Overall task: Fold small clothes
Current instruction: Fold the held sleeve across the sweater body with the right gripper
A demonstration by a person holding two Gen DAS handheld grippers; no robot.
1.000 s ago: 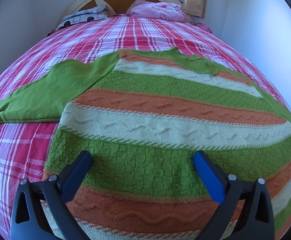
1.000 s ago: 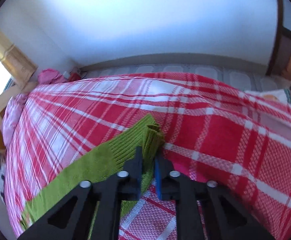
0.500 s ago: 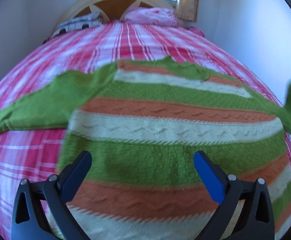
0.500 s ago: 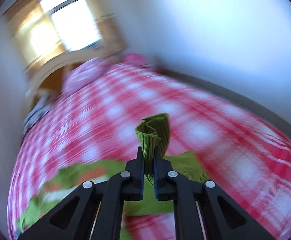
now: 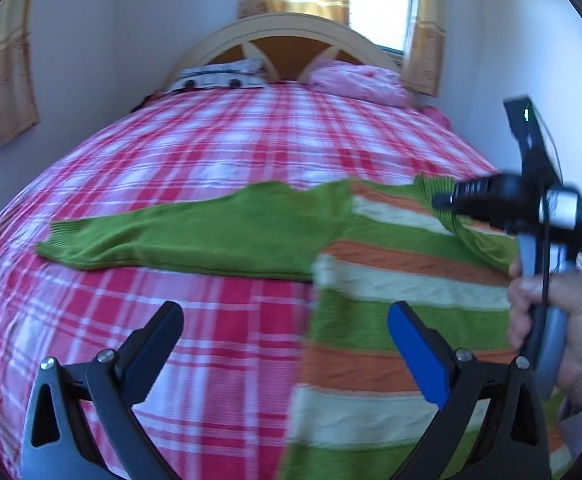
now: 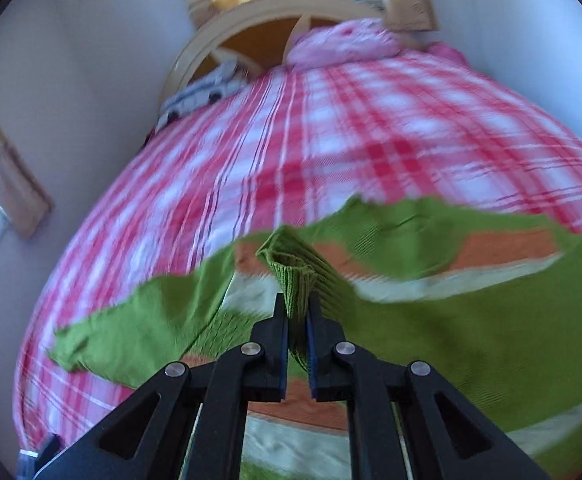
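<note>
A knitted sweater (image 5: 391,280) striped green, orange and cream lies flat on the bed. Its left sleeve (image 5: 195,236) stretches out to the left over the bedspread. My right gripper (image 6: 297,304) is shut on the ribbed green cuff (image 6: 291,276) of the right sleeve (image 6: 491,340), which it holds over the sweater's body. In the left wrist view this right gripper (image 5: 443,202) shows at the right with the cuff (image 5: 431,186) in its tips, held by a hand (image 5: 559,328). My left gripper (image 5: 287,336) is open, above the bedspread beside the sweater's left edge, with nothing between its fingers.
The bed wears a red, pink and white plaid spread (image 5: 227,148). Two pillows, a pink pillow (image 5: 355,80) and a patterned pillow (image 5: 219,76), lie by the curved headboard (image 5: 283,36). Walls close in on both sides, with curtained windows (image 5: 11,60) behind and at the left.
My right gripper has swung the right sleeve's cuff up from the bedspread and over the sweater's body. My left gripper has shifted left and drawn back, now facing the left sleeve.
</note>
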